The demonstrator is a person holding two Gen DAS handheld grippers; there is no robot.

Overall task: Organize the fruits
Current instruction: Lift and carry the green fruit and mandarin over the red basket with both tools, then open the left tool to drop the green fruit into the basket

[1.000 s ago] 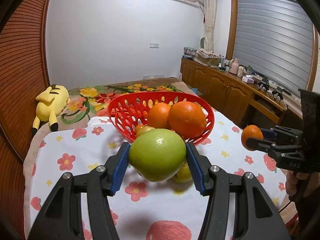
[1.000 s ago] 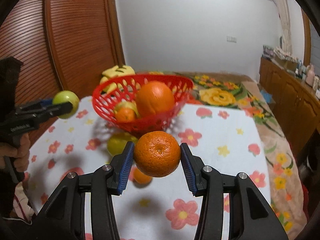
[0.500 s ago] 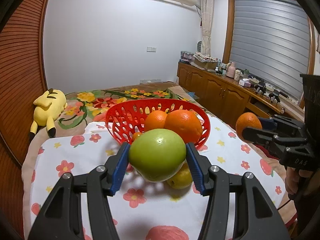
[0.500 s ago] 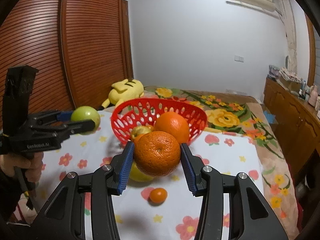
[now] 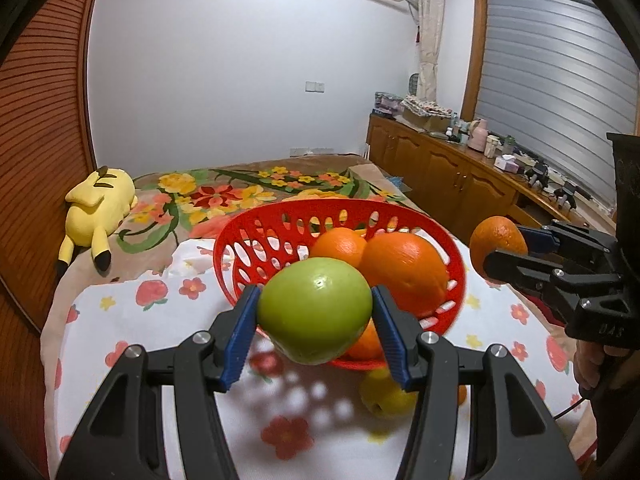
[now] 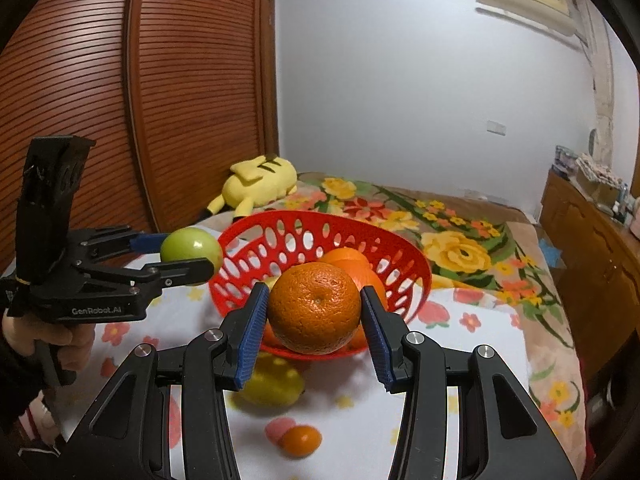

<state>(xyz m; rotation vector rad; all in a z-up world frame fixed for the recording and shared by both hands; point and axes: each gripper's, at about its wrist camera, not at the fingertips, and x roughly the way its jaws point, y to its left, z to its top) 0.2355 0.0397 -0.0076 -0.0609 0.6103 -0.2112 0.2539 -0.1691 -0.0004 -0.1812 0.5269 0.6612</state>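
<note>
Left wrist view: my left gripper [image 5: 314,312] is clamped on the green apple [image 5: 314,312], right gripper [image 6: 314,308] on an orange [image 6: 314,308], both near the red basket [image 5: 240,240] at mid-bed. Next I'd guess: over the rim, release.
</note>
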